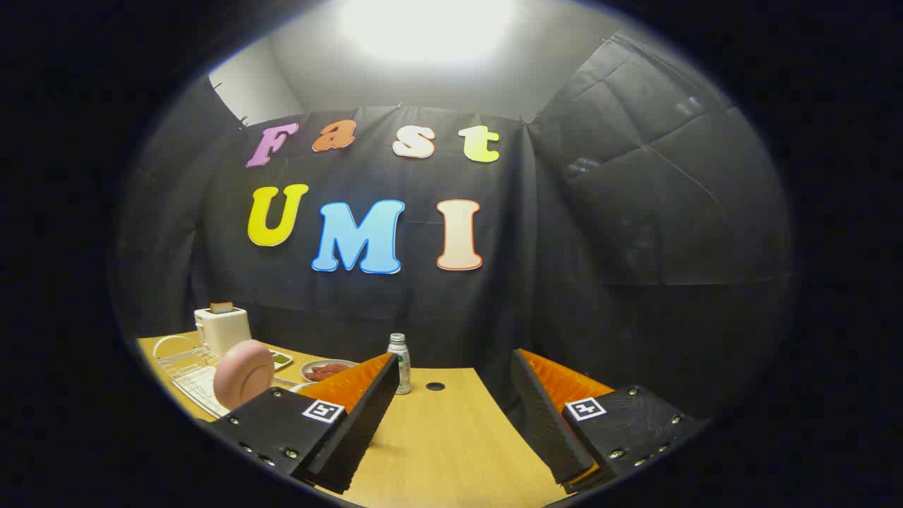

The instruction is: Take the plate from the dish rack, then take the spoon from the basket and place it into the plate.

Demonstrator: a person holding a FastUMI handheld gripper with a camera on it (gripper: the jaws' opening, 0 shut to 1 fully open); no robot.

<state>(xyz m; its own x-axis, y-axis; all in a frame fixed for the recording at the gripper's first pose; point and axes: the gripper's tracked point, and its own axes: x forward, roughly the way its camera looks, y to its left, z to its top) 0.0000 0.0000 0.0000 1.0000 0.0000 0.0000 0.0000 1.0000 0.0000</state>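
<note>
tongs (pixel 451 416) sit at the bottom middle of the frame, spread wide apart and pinching nothing. only bare wooden tabletop (pixel 451 451) shows between the two fingers.

the pink plate (pixel 243 374) is at the lower left of the frame. it stands up on its edge in the white wire dish rack (pixel 185 377), with its round face turned toward the camera. it is off to the left of the tongs, just past the left finger, not in front of the gap. so i think the tongs must swing left and go forward until the plate's thin edge sits between the fingers. the plate stands tall, so the fingers would need to close on its rim from the sides.

behind the rack is a white toaster (pixel 223 328) with a slice of bread (pixel 221 307) in it. a small bottle (pixel 400 363) stands just ahead of the left finger. near it, to the left, is a bowl (pixel 328 369) with something red in it. the basket and spoon could be somewhere on that left side, but it is too small and crowded to tell.

the job has not started yet. the plate is in the rack.
</note>
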